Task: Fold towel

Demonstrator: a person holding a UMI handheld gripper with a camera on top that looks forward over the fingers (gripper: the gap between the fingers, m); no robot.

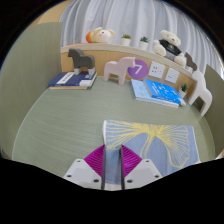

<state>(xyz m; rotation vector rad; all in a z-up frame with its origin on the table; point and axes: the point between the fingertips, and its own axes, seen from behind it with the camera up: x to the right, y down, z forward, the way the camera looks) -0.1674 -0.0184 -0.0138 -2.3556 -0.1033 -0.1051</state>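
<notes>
A pale blue-white towel [150, 140] with thin yellow lines lies on the green table [55, 125], just ahead of the fingers and spreading to the right. One edge of it runs back between my fingers. My gripper [112, 162] is closed to a narrow gap with towel fabric filling it, and the magenta pads [96, 160] press on the cloth from both sides. The towel's part under the fingers is hidden.
A blue book [157, 92] lies beyond the towel and another book [75, 80] lies far left. Along the back stand a pink toy animal [124, 68], a dark toy [80, 60], a purple card [155, 68] and a white plush bear [170, 48].
</notes>
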